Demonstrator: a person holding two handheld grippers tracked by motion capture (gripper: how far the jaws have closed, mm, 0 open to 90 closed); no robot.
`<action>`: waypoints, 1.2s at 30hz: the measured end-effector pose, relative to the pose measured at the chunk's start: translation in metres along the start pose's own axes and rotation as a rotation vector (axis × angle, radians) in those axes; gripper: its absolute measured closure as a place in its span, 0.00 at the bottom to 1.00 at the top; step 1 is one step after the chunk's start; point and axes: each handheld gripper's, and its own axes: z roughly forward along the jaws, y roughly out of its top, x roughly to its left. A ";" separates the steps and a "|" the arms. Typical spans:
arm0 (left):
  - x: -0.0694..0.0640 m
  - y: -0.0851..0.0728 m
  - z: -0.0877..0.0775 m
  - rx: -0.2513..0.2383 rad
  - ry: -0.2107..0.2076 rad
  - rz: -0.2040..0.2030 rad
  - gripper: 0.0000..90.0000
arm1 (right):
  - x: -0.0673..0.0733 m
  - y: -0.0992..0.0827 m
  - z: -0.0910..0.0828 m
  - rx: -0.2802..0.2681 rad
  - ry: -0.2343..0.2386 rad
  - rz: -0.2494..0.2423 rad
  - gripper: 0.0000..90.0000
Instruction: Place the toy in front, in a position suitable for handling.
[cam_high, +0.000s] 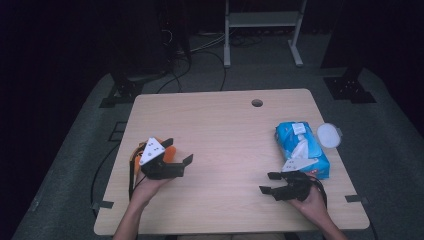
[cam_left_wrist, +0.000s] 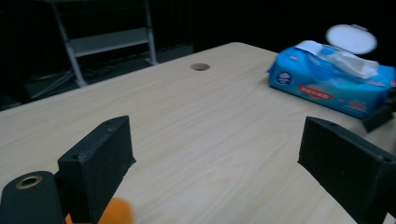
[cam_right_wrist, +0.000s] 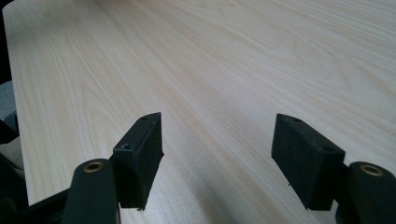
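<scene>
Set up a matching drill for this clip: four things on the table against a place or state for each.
Things:
1. wipes pack
2. round lid
3. left gripper
4. table hole

Descriptions:
A. flipped open, white
B. near the far edge
C. blue, a wipe sticking up
D. jaws apart, holding nothing

Pairs: 1-C, 2-A, 3-D, 4-B

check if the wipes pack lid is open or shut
Open: the white lid is flipped back beside the wipes pack, and a wipe sticks out.
</scene>
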 end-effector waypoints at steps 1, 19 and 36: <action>0.010 0.001 -0.007 -0.004 0.020 -0.009 0.11 | 0.001 0.000 0.000 -0.001 0.000 -0.001 0.36; 0.073 -0.031 -0.039 0.046 0.181 -0.111 0.14 | 0.004 0.000 0.003 0.022 0.008 -0.028 0.36; 0.079 -0.055 -0.031 0.152 0.158 -0.113 0.25 | 0.007 0.001 0.003 0.036 0.011 -0.042 0.36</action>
